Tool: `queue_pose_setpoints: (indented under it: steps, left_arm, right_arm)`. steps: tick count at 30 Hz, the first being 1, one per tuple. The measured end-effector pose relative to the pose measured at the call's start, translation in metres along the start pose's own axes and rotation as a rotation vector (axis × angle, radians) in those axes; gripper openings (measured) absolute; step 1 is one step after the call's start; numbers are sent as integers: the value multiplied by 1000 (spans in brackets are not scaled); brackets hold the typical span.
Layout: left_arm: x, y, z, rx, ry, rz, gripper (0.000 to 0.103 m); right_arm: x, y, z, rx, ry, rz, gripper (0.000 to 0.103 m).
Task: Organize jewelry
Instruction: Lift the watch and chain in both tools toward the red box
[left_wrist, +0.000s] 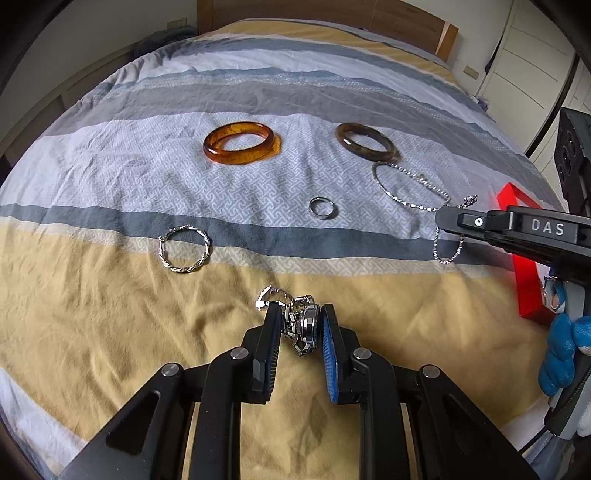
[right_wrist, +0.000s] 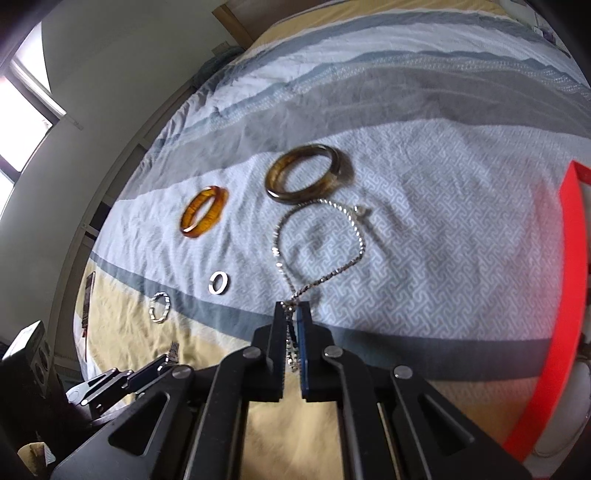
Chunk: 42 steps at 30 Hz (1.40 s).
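My left gripper (left_wrist: 300, 311) is shut on a silver metal watch (left_wrist: 307, 322), and its bracelet links hang between the pads above the yellow part of the bedspread. My right gripper (right_wrist: 292, 310) is shut on one end of a thin silver chain (right_wrist: 317, 236). The rest of the chain trails in a loop over the white patterned cloth toward a dark brown bangle (right_wrist: 306, 173). In the left wrist view the right gripper (left_wrist: 445, 218) reaches in from the right, with the chain (left_wrist: 410, 184) hanging from its tip.
An amber bangle (left_wrist: 240, 147), a small silver ring (left_wrist: 322, 207) and a twisted silver hoop (left_wrist: 184, 249) lie on the striped bedspread (left_wrist: 110, 314). A red box (right_wrist: 565, 295) stands at the right edge. A blue-gloved hand (left_wrist: 557, 354) holds the right gripper. The wooden headboard (left_wrist: 332, 14) is far behind.
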<state>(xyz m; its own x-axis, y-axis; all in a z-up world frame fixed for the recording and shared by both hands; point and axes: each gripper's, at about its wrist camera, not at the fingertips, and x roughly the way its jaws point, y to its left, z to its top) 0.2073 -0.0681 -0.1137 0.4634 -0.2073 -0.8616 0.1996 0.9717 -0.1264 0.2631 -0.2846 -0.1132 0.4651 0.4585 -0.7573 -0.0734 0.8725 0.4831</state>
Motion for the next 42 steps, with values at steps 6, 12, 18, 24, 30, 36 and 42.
queue_pose_setpoints:
  steps: [6, 12, 18, 24, 30, 36, 42]
  left_arm:
    - [-18, -6, -2, 3, -24, -2, 21]
    - [-32, -10, -5, 4, -44, -6, 21]
    - [-36, -7, -9, -5, -54, -13, 21]
    - [-27, 2, -6, -21, -47, -17, 21]
    - [-14, 15, -4, -49, -33, -27, 21]
    - [-8, 24, -2, -65, -30, -34, 21]
    - [-8, 30, -2, -83, -29, -42, 21]
  right_arm:
    - [-24, 11, -2, -14, -31, 18, 5]
    - [-38, 15, -6, -17, -40, 14, 5]
    - [-20, 0, -16, 35, 15, 0, 9]
    - [16, -12, -24, 77, 68, 13, 39]
    - [38, -16, -11, 129, 50, 62, 39]
    - [62, 1, 8, 71, 55, 13, 39]
    - [72, 23, 5, -84, 57, -93, 42]
